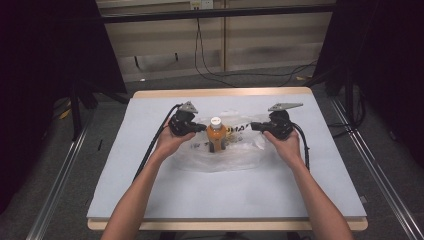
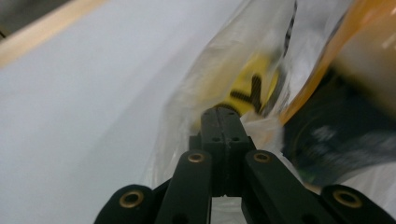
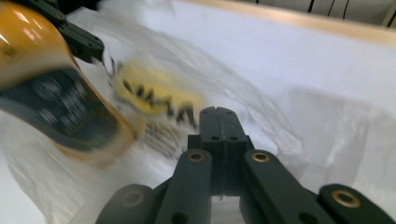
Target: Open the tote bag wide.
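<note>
At table centre, an orange bottle with a white cap stands upright on a clear plastic bag that lies crumpled over the grey mat. My left gripper sits at the bottle's 9 o'clock, my right gripper at its 3 o'clock, both pointing inward.

Tool state: in the left gripper view the jaws are pressed together with bag film bunched at their tips; whether film is actually pinched, I cannot tell. The right gripper view has the jaws together as well, film around them, grip likewise unclear.

Handling, my guess: bag is thin, limp, slippery, tears easily; take it at the rim edge. Bottle looks rigid and full enough to tip; hold at mid-body.

Pose: forearms come in from 6 o'clock, angled inward, wrists level, hands wrapped over the gripper bodies.
</note>
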